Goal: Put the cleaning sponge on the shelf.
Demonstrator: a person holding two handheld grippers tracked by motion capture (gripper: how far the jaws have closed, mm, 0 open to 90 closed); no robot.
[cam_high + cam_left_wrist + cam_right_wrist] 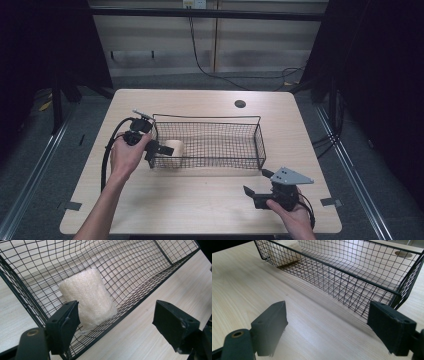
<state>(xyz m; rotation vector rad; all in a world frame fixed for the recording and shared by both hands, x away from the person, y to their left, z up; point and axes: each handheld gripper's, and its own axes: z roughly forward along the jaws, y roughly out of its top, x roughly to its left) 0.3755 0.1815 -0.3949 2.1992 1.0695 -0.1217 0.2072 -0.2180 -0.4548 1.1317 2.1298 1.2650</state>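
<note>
Left tool (161,149), jaws wide and empty, hovers at the wire basket (260,140) holding a sponge (176,148); right tool (256,192) rests wide on the worktop (200,205).

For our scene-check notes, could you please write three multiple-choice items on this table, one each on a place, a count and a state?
1. Where does the pale sponge lie?
A. inside the wire basket, at its left end
B. on the bare table beside the right gripper
C. between the fingers of the right gripper

2. How many sponges are in the basket?
A. one
B. two
C. three

3. How do the left gripper's fingers stand?
A. shut on the sponge
B. shut on the basket rim
C. open, holding nothing

Key: 1 A, it sits behind the mesh at the left end; 2 A, the rest of the basket is bare; 3 C, a wide gap lies between the fingers.
</note>
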